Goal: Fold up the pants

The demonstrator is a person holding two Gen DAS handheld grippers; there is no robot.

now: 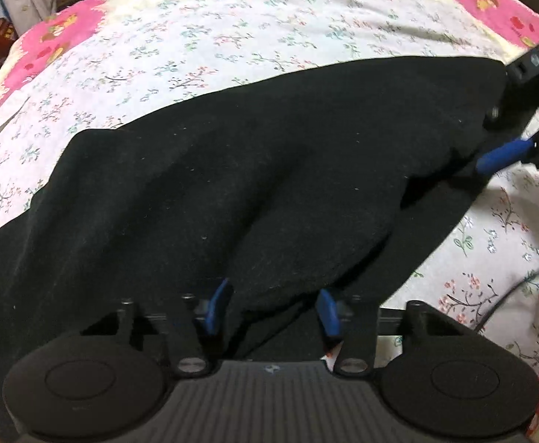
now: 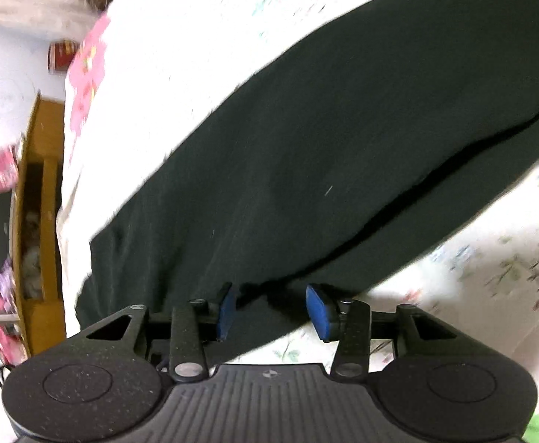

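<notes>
The left gripper (image 1: 275, 308) has its jaws spread, the blue pads standing either side of the near edge of the black pants (image 1: 251, 170) without pressing on the cloth. The right gripper (image 2: 271, 310) is the same: jaws apart, the near edge of the pants running between the pads, nothing pinched as far as I can tell. From the left wrist view, the right gripper reaches in at the far right end of the garment.

The pants lie spread lengthwise across the bed, on a flowered sheet (image 1: 203, 37) with pink patches near its corners. They look soft, light and limp, like knit cloth, so they would sag and drape once lifted and need holding at two points. A layered edge shows along the near side, which seems the sensible place to grip, taking both layers together.

There is open sheet beyond the pants to fold onto. To the left the bed ends close by, with a wooden cabinet (image 2: 37, 203) beside it, so swinging that way looks cramped.
</notes>
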